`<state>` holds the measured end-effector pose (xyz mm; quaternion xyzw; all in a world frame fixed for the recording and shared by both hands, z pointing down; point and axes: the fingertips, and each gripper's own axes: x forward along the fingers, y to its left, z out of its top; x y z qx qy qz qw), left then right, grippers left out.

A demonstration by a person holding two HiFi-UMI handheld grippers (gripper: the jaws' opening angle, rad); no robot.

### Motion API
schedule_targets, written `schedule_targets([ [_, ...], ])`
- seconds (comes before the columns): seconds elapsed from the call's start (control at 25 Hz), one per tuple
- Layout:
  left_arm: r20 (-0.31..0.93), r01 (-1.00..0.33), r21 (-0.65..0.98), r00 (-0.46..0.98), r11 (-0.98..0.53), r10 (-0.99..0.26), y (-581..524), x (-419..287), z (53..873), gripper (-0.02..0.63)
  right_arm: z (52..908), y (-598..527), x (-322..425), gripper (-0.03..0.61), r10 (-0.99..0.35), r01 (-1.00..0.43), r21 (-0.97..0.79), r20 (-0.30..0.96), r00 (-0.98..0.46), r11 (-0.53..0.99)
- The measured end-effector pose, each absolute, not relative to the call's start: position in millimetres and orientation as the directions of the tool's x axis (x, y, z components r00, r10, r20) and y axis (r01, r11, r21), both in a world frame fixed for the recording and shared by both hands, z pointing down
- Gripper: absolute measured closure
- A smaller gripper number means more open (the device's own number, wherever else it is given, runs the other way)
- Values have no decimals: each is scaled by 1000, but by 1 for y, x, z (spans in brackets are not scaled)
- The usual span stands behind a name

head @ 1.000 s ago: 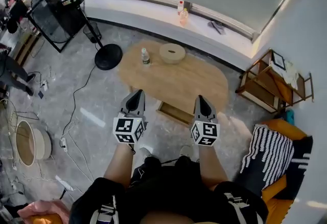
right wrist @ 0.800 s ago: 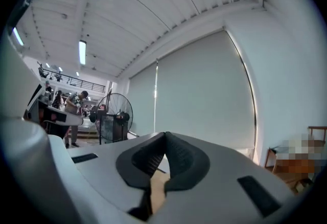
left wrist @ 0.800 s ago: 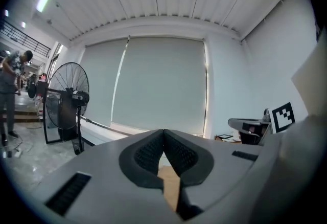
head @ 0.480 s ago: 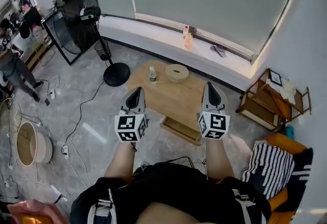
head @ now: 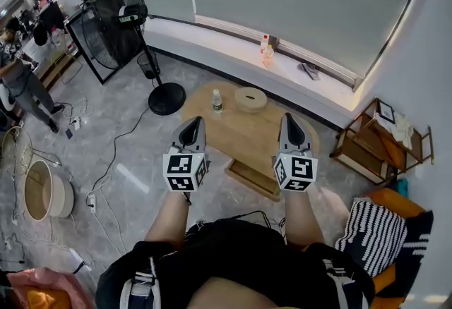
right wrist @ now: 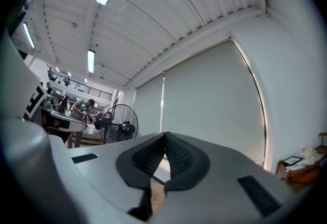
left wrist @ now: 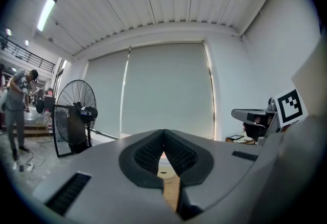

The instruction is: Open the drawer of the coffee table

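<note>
the drawer [head: 253, 178] stood pulled out from under the oval wooden table [head: 247, 137], on the person's side, so the opening looked done and little seemed left to do. the left hand-held gripper [head: 192, 125] and the right hand-held gripper [head: 290, 122] were each pressed together on nothing, held level well above the table. 1 bottle [head: 217, 101] and 1 round box [head: 250, 98] sat at the table's far end. a fan [head: 116, 15] stood to the left and a wooden shelf [head: 378, 138] to the right, neither blocking the drawer.
</note>
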<state>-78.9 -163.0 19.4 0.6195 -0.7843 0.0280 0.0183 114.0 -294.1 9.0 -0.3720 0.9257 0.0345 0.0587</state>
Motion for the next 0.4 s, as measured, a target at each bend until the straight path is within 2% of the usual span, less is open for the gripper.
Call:
schedule_targets([
  [0.2, 42, -965, -22, -261, 260, -964, -157, -83, 36, 594, 28, -291, 114, 565, -679, -688, 29, -136, -722, 725],
  [0.4, 41, -959, -36, -283, 282, -958, -130, -36, 5, 594, 6, -269, 160, 563, -665, -672, 5, -141, -734, 741],
])
